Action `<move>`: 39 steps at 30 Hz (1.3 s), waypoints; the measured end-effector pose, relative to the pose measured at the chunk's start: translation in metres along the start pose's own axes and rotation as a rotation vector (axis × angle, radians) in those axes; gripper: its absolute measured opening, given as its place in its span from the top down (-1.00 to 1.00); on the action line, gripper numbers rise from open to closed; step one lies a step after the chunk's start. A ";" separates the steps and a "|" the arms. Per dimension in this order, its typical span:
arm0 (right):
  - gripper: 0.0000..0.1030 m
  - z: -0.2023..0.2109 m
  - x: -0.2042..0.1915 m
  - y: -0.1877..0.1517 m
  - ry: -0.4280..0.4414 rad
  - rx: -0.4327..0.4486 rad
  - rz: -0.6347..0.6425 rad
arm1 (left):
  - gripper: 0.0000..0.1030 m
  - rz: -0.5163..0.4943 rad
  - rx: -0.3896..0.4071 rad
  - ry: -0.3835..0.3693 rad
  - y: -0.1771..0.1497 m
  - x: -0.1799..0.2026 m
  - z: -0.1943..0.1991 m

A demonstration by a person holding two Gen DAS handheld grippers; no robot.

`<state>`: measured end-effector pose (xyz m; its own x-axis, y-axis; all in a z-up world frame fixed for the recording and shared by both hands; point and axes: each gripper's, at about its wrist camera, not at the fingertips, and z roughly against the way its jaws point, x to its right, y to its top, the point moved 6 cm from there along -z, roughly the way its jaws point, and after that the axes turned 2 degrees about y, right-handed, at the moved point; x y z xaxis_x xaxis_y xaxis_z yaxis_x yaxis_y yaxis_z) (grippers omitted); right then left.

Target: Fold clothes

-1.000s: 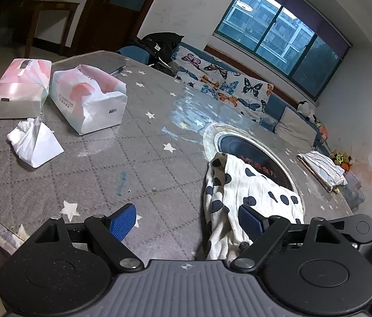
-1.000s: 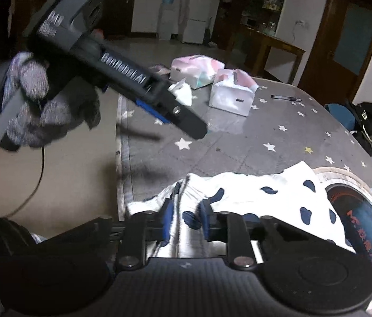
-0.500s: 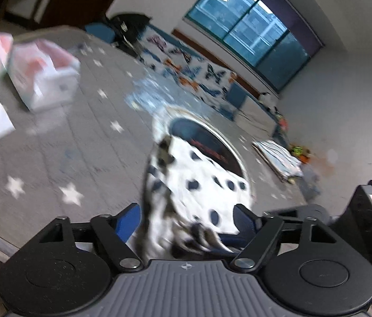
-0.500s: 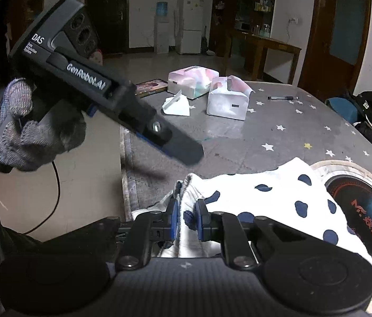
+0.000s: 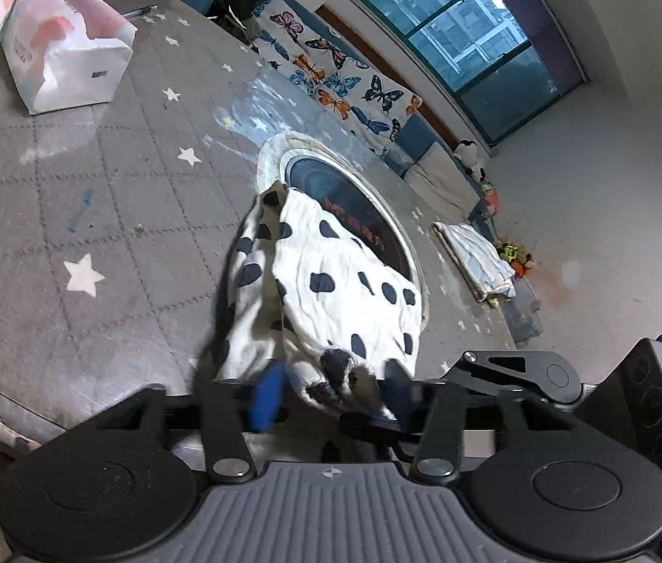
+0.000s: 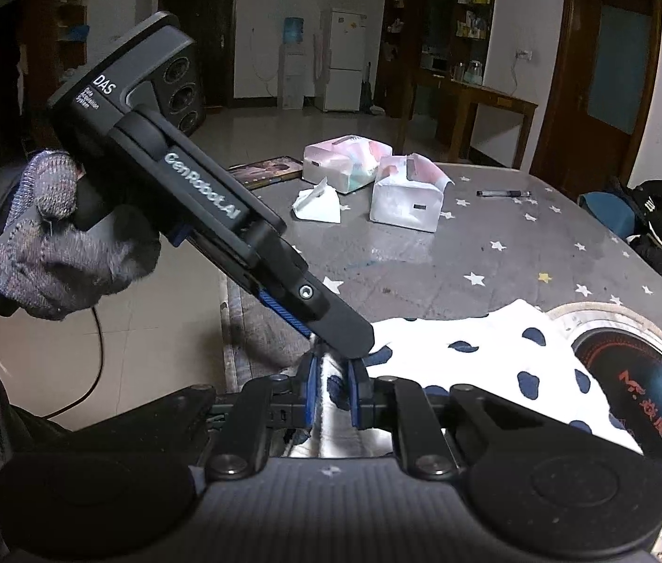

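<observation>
Fingers first: your right gripper (image 6: 331, 391) pinches the near edge of the spotted cloth (image 5: 331, 281), and your left gripper (image 5: 331, 394) is closing on bunched hem. It lies rumpled on the table (image 5: 96, 187); folding has barely begun.

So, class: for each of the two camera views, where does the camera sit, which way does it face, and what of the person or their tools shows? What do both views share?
Left wrist: sits on the left gripper, faces across the grey table toward the window; its jaws are closing around the spotted cloth.
Right wrist: sits on the right gripper, faces the doors and fridge; a gloved hand holds the left gripper.
Shared: the cloth, table and tissue packs.
</observation>
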<state>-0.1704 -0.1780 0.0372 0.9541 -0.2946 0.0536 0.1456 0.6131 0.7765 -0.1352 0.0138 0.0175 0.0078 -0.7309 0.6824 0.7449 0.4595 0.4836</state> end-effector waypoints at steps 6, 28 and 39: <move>0.74 0.004 -0.004 0.000 0.029 0.020 0.008 | 0.65 -0.020 0.030 -0.010 -0.002 0.004 0.011; -0.21 0.031 0.113 -0.027 -0.091 0.067 -0.406 | 0.35 -0.215 0.045 -0.026 0.012 0.038 0.003; -0.30 -0.013 0.160 -0.049 -0.142 0.011 -0.503 | 0.35 -0.210 -0.083 -0.027 -0.017 0.035 -0.039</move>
<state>-0.0212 -0.2456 0.0001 0.7218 -0.6475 -0.2443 0.5737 0.3624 0.7345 -0.1221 -0.0392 0.0118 -0.1705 -0.7920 0.5862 0.7807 0.2544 0.5707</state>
